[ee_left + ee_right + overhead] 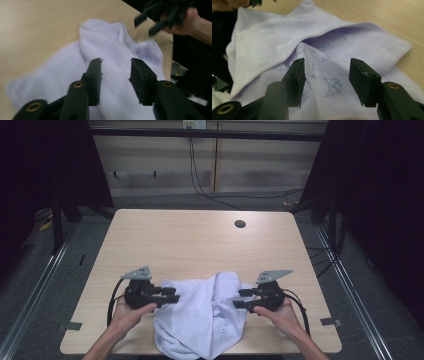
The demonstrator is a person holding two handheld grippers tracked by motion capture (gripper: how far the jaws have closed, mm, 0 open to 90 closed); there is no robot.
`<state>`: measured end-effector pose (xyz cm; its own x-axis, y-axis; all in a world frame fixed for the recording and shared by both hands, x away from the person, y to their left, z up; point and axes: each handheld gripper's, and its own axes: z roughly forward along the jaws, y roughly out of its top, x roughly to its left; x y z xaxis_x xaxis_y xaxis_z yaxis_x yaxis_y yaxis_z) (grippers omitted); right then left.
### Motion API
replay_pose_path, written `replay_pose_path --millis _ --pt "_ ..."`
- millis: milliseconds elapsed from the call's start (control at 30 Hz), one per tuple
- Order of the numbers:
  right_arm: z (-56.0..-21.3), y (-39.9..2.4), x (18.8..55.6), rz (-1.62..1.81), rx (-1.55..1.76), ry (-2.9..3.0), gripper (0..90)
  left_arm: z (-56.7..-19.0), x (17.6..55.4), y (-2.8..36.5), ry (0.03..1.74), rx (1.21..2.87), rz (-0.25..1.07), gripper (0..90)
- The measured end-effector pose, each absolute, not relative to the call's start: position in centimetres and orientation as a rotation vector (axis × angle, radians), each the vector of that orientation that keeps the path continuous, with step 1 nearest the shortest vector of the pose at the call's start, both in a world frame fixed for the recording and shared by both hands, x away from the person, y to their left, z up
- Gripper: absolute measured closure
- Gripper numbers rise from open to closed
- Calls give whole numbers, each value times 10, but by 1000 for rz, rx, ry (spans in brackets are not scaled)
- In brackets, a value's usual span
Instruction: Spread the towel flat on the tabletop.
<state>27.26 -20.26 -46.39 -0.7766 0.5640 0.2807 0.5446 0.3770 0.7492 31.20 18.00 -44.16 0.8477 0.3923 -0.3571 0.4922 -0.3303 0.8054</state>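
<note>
Two grippers flank a crumpled pale lavender towel (202,315) that lies near the counter's (200,240) front edge, toward six o'clock in the high view. No container stands on the counter; the towel rests straight on the wood. It is bunched and folded over itself, so it has no clean long axis; its bulk runs roughly from the twelve o'clock side down to six o'clock, where its lower edge reaches the counter's front edge. In the right gripper view the towel (287,40) shows small printed cartoon faces on the underlayer beneath a folded flap. The left gripper (172,295) sits at the towel's nine o'clock side, pointing toward three o'clock; its fingers (93,77) are spread over the cloth (112,62), pinching nothing. The right gripper (240,299) sits at three o'clock, pointing toward nine; its fingers (295,77) are also spread apart above the fabric, gripping nothing.
</note>
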Motion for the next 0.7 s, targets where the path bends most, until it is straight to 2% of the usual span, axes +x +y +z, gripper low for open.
replay_pose_path --millis 100,267,367,467,500,533,567,600,633,667,700 --pt "-473 -180 281 1405 1011 2647 443 -451 337 159 710 2016 -135 621" --pt "-478 -168 280 1424 979 2687 434 -478 335 144 697 2079 -199 500" --pt "-486 -163 276 1393 978 2718 433 -489 327 140 690 2133 -198 500" --pt "-494 -158 274 1351 970 2747 441 -494 324 136 691 2173 -192 573" --pt "-496 -157 274 1342 977 2751 498 -495 324 135 687 2175 -191 735" --pt "-496 -157 274 1342 977 2751 498 -496 323 134 678 2177 -200 735" --pt "-498 -156 275 1330 979 2747 639 -496 323 131 656 2184 -199 826" --pt "-498 -156 275 1330 979 2747 639 -496 323 131 656 2184 -199 838" --pt "-500 -155 274 1288 983 2740 752 -490 323 134 665 2145 -200 844" --pt "-500 -155 274 1288 983 2740 752 -490 323 134 665 2145 -200 847" --pt "-498 -158 276 1279 986 2742 809 -481 325 143 677 2067 -198 849"
